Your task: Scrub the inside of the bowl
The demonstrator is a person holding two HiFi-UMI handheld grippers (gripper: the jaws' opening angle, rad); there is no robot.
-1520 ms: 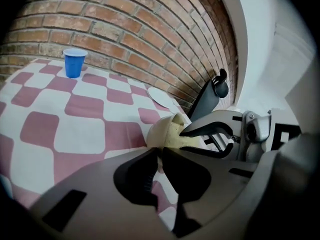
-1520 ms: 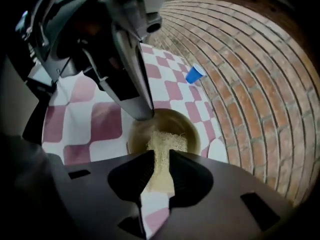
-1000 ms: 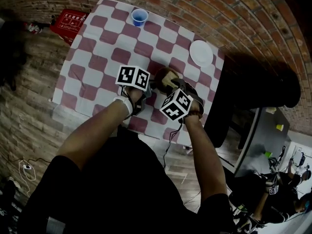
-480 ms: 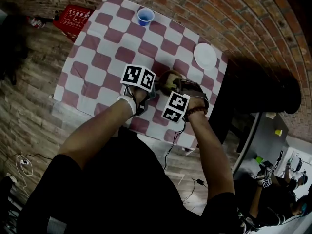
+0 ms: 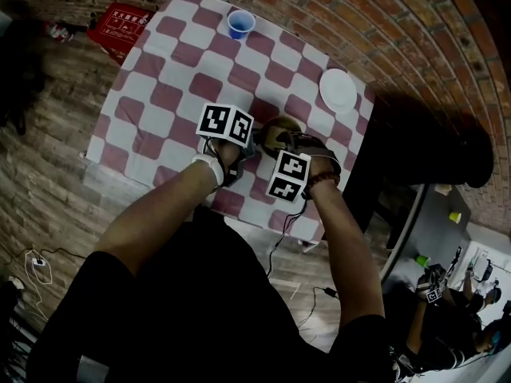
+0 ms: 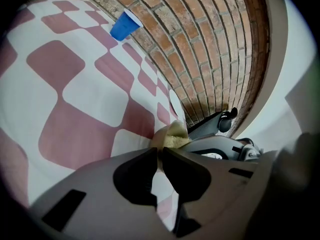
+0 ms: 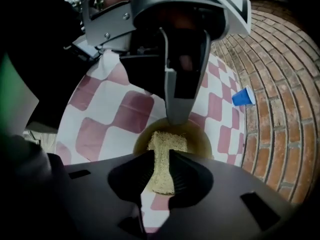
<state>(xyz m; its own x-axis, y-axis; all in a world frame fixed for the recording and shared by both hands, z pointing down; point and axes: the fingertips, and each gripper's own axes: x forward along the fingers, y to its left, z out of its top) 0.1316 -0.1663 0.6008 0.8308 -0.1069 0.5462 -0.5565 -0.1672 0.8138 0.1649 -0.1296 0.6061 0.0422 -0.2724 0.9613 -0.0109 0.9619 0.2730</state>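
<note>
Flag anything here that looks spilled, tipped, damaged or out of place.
Nothing stands out. The bowl sits upright on the checked cloth, its rim pinched by the left gripper, while the right gripper holds the sponge over it. The cup stands upright and the plate lies flat. No spill shows.

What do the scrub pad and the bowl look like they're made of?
Scrub pad: coarse, grainy tan surface, squeezed narrow where the right gripper pinches it, so probably a soft fibrous scourer or sponge. Bowl: smooth olive-brown wall, thin rim; plastic or glazed ceramic, cannot tell which.
</note>
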